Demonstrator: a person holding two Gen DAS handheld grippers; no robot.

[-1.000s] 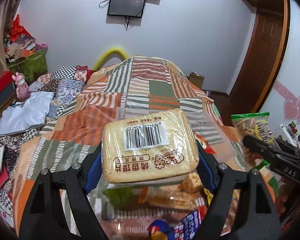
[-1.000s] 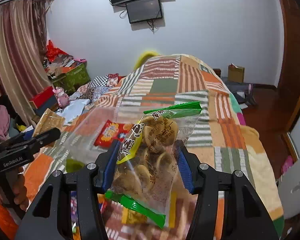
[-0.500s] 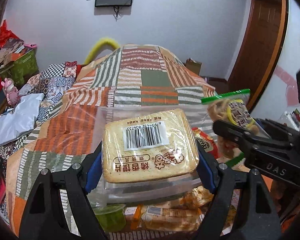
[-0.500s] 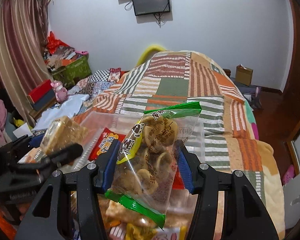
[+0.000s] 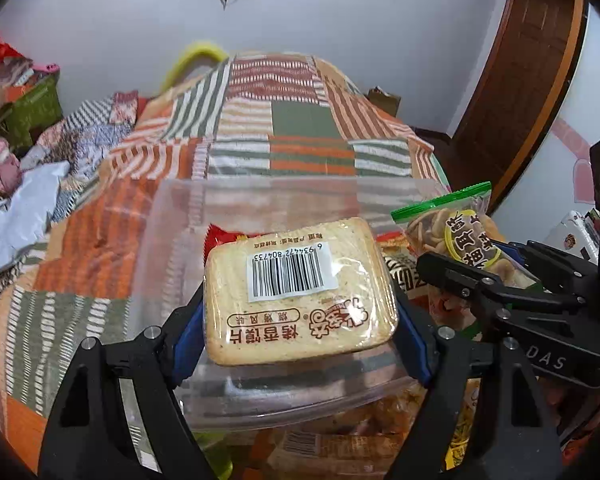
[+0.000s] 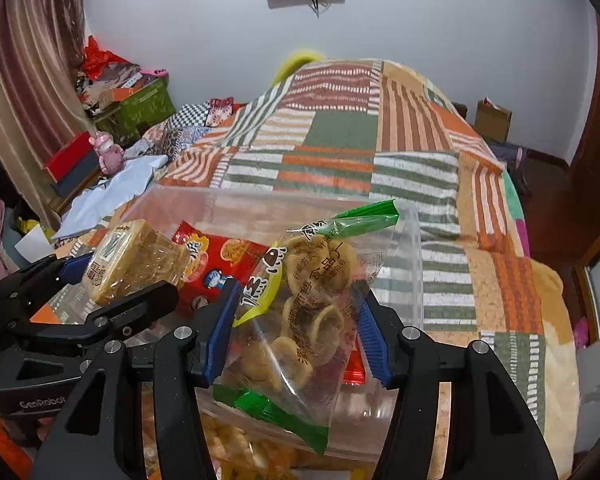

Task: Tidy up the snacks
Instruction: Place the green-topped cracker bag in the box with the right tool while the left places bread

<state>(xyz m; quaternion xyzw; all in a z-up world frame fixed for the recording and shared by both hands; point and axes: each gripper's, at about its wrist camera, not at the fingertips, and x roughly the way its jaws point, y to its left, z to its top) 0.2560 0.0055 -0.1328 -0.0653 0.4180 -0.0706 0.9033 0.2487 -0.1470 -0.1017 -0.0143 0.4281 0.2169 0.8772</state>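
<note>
Risk: toast-slice pack (image 5: 298,292) pinched in left fingers (image 5: 298,316) | ring-snack bag (image 6: 300,304) pinched in right fingers (image 6: 296,320) at 3 o'clock | both packs crowd clear bin (image 5: 260,208), could collide or slip.

Clear plastic bin (image 5: 172,240) sits on the quilt-covered bed (image 5: 300,128). Left gripper (image 5: 300,312) holds a toast packet (image 5: 296,292) above the bin's near rim. Right gripper (image 6: 296,332), just beside it on the right, holds a cracker bag (image 6: 312,312) over the bin. A snack pouch (image 6: 228,256) lies inside, behind both packets.

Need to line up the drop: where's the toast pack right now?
Toast pack is clamped in the left gripper, over the clear bin, left of the ring-snack bag.
</note>
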